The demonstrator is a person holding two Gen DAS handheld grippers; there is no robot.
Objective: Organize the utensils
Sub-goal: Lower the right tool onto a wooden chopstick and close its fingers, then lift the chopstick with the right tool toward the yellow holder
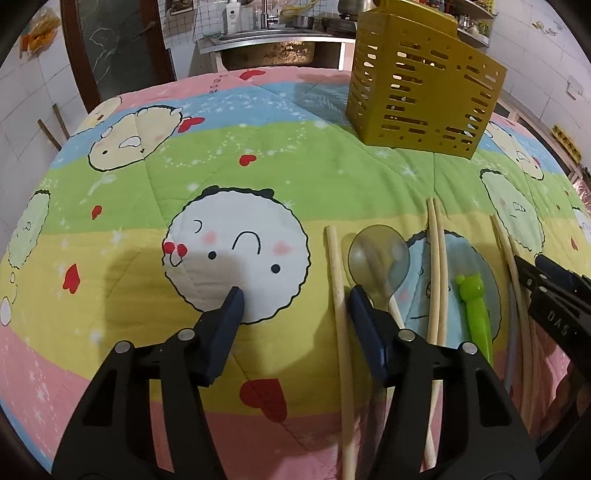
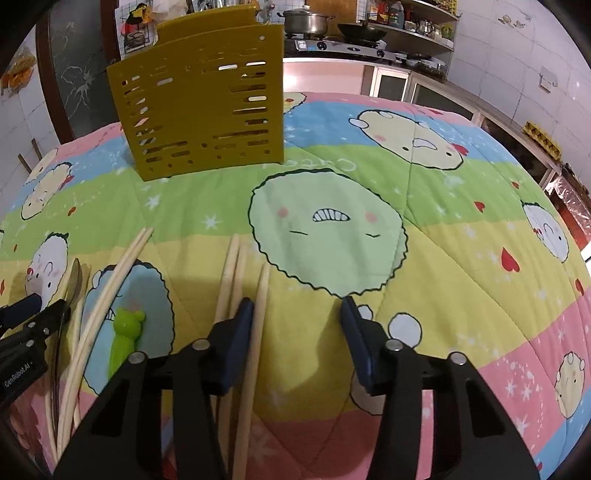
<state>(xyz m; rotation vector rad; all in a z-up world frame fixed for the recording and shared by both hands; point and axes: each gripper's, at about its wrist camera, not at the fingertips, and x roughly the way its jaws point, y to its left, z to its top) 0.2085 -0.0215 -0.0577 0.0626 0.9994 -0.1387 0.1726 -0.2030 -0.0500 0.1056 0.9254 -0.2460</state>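
**Lining up first pickups, nothing gripped**

I read both as pre-grasp. Left gripper (image 1: 295, 295) jaws apart, single chopstick (image 1: 338, 295) between them, untouched. Right gripper (image 2: 297, 308) jaws apart, one chopstick (image 2: 258, 317) inside. Next: centre, clamp, carry to yellow holder (image 2: 199, 110) at 11 o'clock. Readable: "GenRobot.AI", "DAS".

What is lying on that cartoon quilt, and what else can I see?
Holder: one, mustard yellow, slotted, upright at the quilt's far side.
Chopsticks: several, pale wood, lying along the near side; exact count unclear.
Spoon: one, metal bowl, among the chopsticks.
Green handle: one, bright green, frog-shaped top, right of the spoon.
Quilt: one, pastel stripes with cartoon faces, under everything.
Pot: one, steel, on the stove behind.
Left hand-held gripper: black, blue pads, open beside the spoon.
Right hand-held gripper: same, open, one chopstick between its jaws.
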